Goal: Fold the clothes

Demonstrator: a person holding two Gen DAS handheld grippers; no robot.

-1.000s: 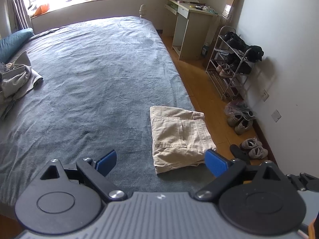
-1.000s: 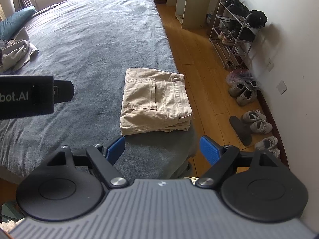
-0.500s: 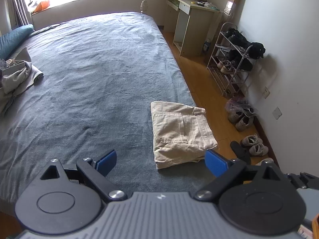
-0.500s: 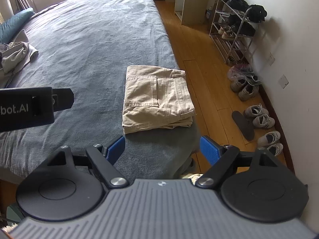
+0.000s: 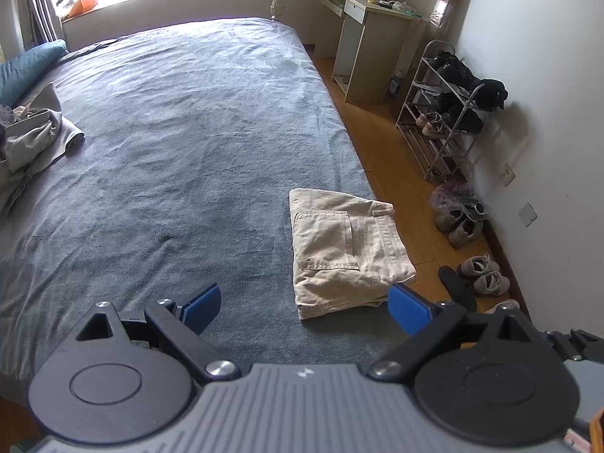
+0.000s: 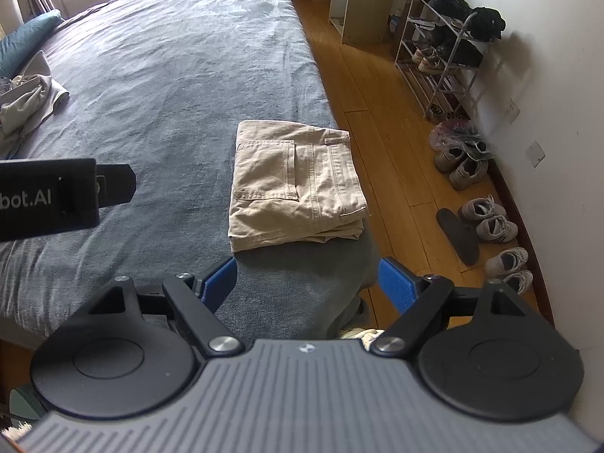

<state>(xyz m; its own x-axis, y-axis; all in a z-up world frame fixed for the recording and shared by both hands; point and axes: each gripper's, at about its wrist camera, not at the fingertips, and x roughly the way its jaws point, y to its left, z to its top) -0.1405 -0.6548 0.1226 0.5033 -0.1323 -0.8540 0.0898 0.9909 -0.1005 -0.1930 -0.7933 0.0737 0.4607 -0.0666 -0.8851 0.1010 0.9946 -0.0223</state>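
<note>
Left gripper (image 5: 304, 307), lower centre of the left wrist view: blue pads spread wide apart, nothing between them, held above the grey bedspread (image 5: 181, 143). Right gripper (image 6: 307, 281), lower centre of the right wrist view: pads likewise wide apart and empty, above the near corner of the bed. The black body at the left edge of the right wrist view is part of the left gripper.

Folded khaki trousers (image 5: 349, 251): a flat rectangle with one pocket facing up, lying just beyond the pads, centre right in both views, on the bedspread at its right edge beside the wooden floor (image 6: 381, 120).

Unfolded pale garments (image 5: 32, 139): heaped at the left edge, well apart from the trousers, near a teal pillow (image 5: 28, 64) at upper left.

Right of frame: loose shoes (image 6: 487, 215) along the white wall; shoe rack (image 5: 449, 113) above them; desk (image 5: 362, 34) at upper right.
</note>
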